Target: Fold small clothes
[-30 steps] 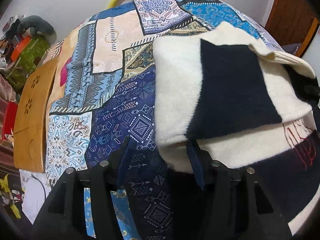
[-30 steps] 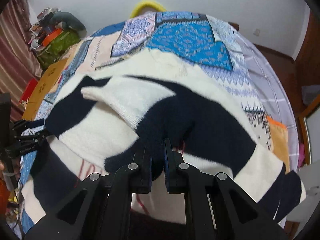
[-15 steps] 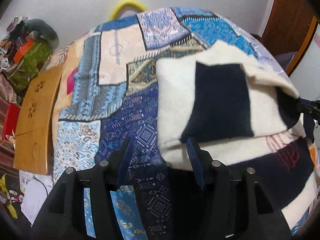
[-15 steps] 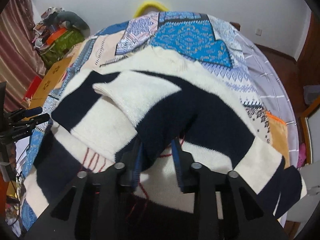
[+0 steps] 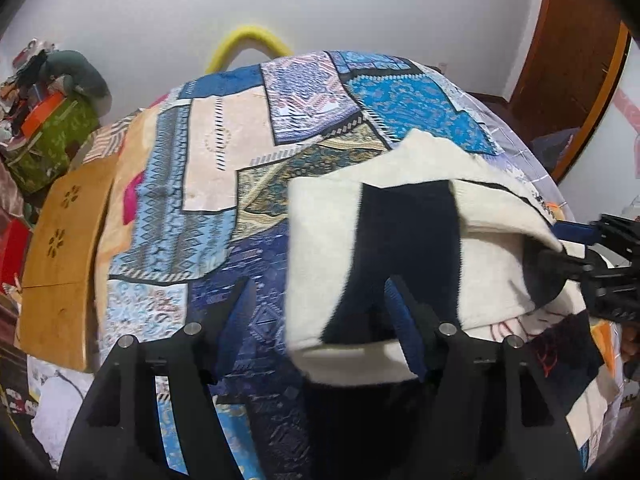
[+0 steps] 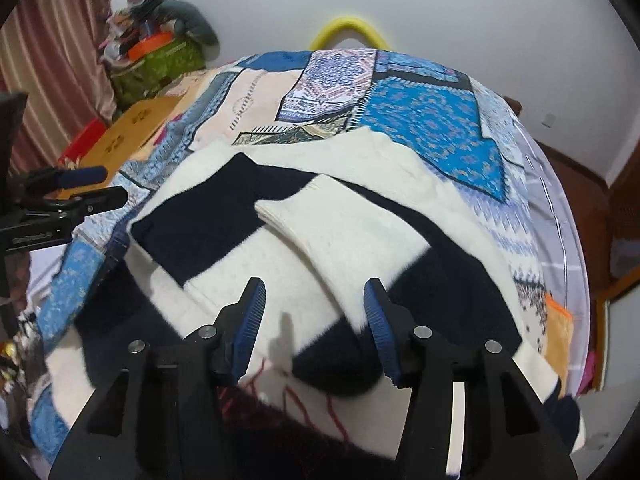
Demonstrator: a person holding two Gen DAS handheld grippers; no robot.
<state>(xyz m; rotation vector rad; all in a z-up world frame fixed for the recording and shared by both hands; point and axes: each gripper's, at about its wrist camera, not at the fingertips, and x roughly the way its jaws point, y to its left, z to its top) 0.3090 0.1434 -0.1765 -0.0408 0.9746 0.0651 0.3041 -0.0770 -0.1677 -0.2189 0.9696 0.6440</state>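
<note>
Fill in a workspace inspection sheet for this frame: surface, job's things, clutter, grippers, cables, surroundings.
Surface: bed under a blue patchwork-print quilt.
Job's things: cream and navy block-patterned knit sweater, sleeves folded over its body.
Clutter: green fabric box piled with oddments; tan wooden board beside the bed.
Grippers: left gripper open; right gripper open, jaws just opened, sweater released.
Cables: nothing seen.
Surroundings: white wall, yellow curved tube, pinkish curtain.
</note>
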